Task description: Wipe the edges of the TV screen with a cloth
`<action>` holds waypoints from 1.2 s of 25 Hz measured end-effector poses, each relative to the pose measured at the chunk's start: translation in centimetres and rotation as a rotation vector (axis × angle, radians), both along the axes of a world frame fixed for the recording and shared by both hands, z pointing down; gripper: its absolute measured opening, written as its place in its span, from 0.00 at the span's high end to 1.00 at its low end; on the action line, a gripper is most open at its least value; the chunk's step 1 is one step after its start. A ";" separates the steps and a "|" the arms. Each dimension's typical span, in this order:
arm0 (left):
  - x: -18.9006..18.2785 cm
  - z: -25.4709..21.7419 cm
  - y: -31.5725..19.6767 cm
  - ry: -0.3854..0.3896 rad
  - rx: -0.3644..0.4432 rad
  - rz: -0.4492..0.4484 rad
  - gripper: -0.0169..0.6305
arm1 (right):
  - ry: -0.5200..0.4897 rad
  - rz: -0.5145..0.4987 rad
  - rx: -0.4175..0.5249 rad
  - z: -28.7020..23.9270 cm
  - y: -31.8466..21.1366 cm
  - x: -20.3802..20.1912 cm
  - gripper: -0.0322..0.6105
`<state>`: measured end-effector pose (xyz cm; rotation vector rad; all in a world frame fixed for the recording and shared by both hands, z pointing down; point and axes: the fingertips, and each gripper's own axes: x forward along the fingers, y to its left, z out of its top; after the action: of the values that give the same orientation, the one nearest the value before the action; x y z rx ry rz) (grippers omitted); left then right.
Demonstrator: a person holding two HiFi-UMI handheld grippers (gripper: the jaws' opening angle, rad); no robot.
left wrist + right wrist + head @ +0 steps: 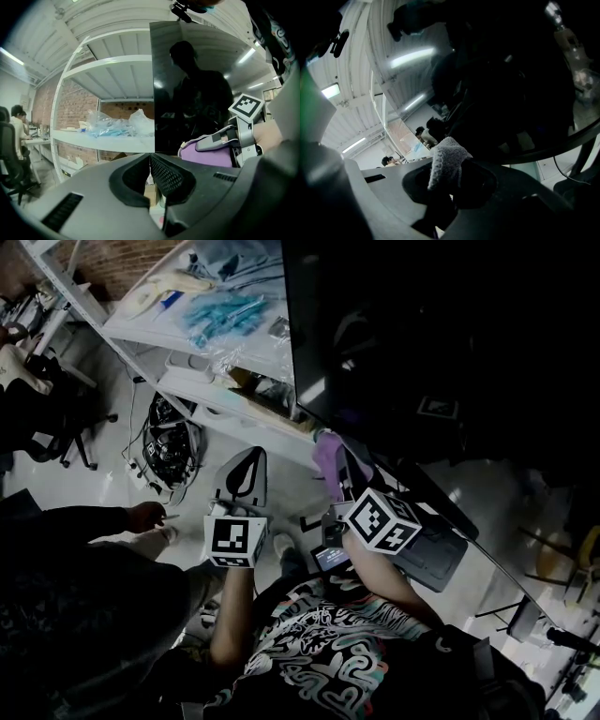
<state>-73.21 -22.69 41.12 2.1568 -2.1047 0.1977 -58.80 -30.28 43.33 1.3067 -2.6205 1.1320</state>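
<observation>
Right gripper (450, 180) fingers pinching cloth (443, 159), cloth sticking forward toward TV screen (422, 334) lower edge; left gripper (150, 160) fingers pressed together.

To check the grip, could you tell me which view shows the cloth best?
The right gripper view: the cloth sits pinched between the right gripper's jaws. The left gripper view and head view show it purple near the TV's lower edge.

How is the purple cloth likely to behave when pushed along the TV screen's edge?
Probably floppy: the purple cloth bunches above the right gripper, which is shut on it. Its nubby weave suggests it is light and would drag softly on the glossy TV screen.
</observation>
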 end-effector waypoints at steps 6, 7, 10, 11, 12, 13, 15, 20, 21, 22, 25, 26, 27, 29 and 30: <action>-1.1 0.2 -0.2 0.001 -0.002 -0.009 0.94 | -0.007 -0.005 -0.002 0.0 -0.4 -1.1 0.81; -1.4 0.2 -0.2 0.001 -0.002 -0.009 0.94 | -0.008 -0.006 -0.003 0.1 -0.4 -1.4 0.81; -2.2 0.3 -0.4 0.000 -0.001 -0.012 0.94 | -0.010 -0.006 -0.003 0.1 -0.6 -2.2 0.81; -2.5 0.3 -0.4 0.001 0.000 -0.012 0.94 | -0.011 -0.006 -0.002 0.1 -0.6 -2.4 0.81; -2.8 0.3 -0.5 0.001 0.000 -0.012 0.94 | -0.012 -0.006 -0.001 0.1 -0.7 -2.7 0.81; -3.0 0.3 -0.5 0.001 0.000 -0.012 0.94 | -0.013 -0.005 0.000 0.0 -0.8 -3.0 0.81; -3.5 0.3 -0.7 0.001 0.000 -0.009 0.94 | -0.014 -0.004 0.000 0.0 -0.9 -3.4 0.81; -4.7 0.4 -1.1 0.002 0.001 0.001 0.94 | -0.016 0.004 0.004 0.0 -1.2 -4.6 0.81; -4.9 0.5 -1.2 0.003 0.002 0.005 0.94 | -0.018 0.004 0.008 -0.1 -1.2 -4.9 0.81; -5.1 0.5 -1.2 0.004 0.003 0.007 0.95 | -0.018 0.006 0.011 -0.2 -1.2 -5.1 0.81; -5.6 0.6 -1.0 0.008 0.006 0.014 0.95 | -0.009 0.019 0.015 -0.1 -1.2 -5.4 0.81; -5.8 0.6 -0.9 0.009 0.007 0.016 0.94 | -0.011 0.020 0.017 -0.2 -1.1 -5.6 0.81; -6.0 0.6 -0.9 0.010 0.008 0.018 0.94 | -0.011 0.022 0.019 -0.2 -1.1 -5.8 0.81; -6.5 0.6 -0.8 0.012 0.011 0.023 0.94 | -0.009 0.030 0.022 -0.3 -1.2 -6.1 0.81; -6.7 0.6 -0.8 0.013 0.011 0.025 0.94 | -0.011 0.032 0.022 -0.3 -1.2 -6.4 0.81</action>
<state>-79.94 -23.47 41.70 2.1861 -2.0775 0.1740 -65.16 -31.50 43.03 1.3552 -2.6368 1.1200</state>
